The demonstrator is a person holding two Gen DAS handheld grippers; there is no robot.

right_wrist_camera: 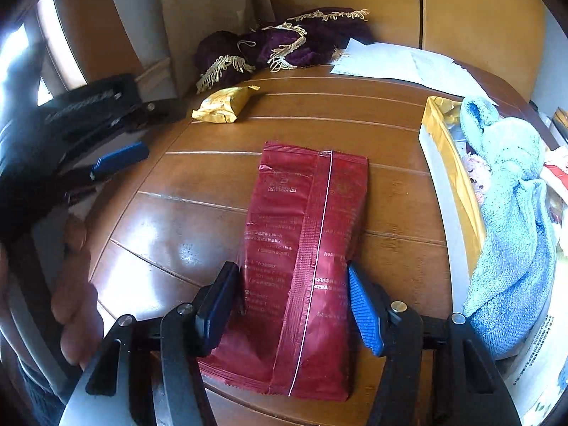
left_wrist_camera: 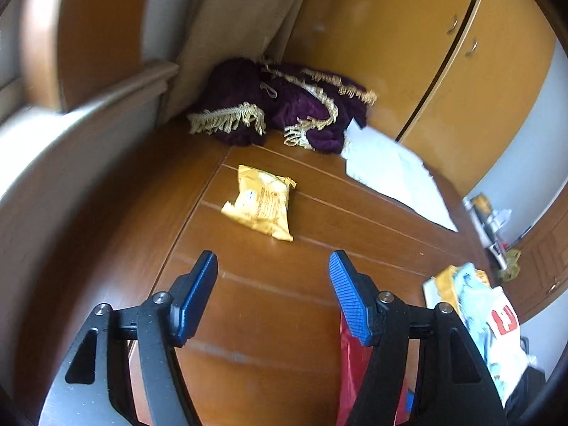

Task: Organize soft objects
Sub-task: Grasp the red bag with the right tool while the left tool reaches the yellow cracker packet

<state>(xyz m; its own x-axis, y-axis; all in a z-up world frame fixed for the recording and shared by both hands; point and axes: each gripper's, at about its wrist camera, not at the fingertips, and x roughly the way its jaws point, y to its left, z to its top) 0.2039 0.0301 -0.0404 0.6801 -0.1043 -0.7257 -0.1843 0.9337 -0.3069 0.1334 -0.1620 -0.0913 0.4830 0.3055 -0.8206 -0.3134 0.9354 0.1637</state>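
Red foil pouch (right_wrist_camera: 301, 266) flat on the brown wooden table (right_wrist_camera: 390, 135), pinched at its sides between the right gripper (right_wrist_camera: 293, 284) pads.

Lay lengthwise, back seam up, near the table's front edge; left pad (right_wrist_camera: 218, 305) and right pad (right_wrist_camera: 364, 314) touching its edges. Left gripper (left_wrist_camera: 273, 266) held wide apart above bare wood, gripping nothing, aimed toward a yellow snack packet (left_wrist_camera: 259, 206) lying further back. Purple fringed velvet cloth (left_wrist_camera: 284, 106) heaped at the far corner, white paper sheets (left_wrist_camera: 390, 174) beside it. Light blue towel (right_wrist_camera: 511, 213) draped over a gold-lined box (right_wrist_camera: 447, 156) at the right.
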